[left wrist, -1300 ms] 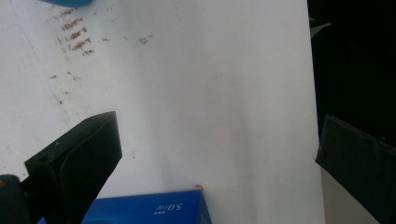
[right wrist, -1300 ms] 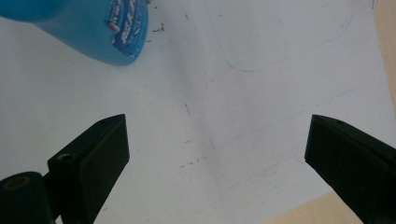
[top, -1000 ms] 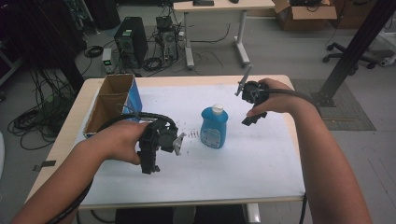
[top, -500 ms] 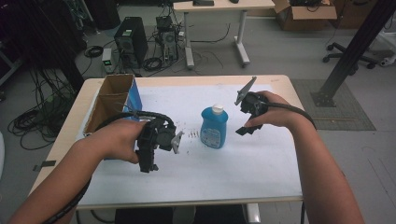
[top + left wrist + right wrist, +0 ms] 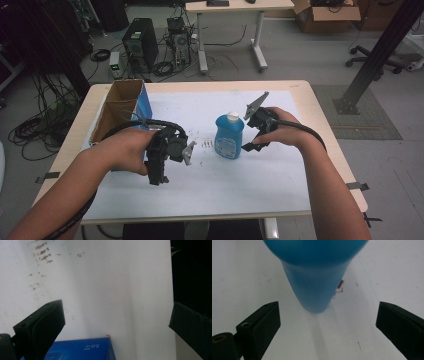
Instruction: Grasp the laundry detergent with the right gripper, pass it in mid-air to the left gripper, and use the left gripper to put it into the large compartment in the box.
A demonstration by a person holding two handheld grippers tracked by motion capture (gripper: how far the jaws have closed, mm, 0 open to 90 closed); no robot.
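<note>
A blue soap bottle [image 5: 229, 137] with a white cap stands upright in the middle of the white sheet. Just right of it, my right gripper [image 5: 248, 134] points at the bottle with its jaws wide apart. In the right gripper view the bottle [image 5: 314, 277] rises just ahead of the open right gripper [image 5: 328, 306], and no pad touches it. My left gripper [image 5: 158, 176] hangs over the sheet left of the bottle, pointing down. In the left gripper view the left gripper [image 5: 117, 306] is open with nothing between its jaws.
An open cardboard box [image 5: 120, 107] with a blue side stands at the table's left edge; a blue printed face [image 5: 82, 350] sits at the bottom of the left gripper view. Small dark marks [image 5: 205, 144] dot the sheet. Desks, a computer and cables lie beyond the table.
My right gripper has come down and moved left, closing in on the bottle's right side. The left gripper and the bottle have stayed where they were.
</note>
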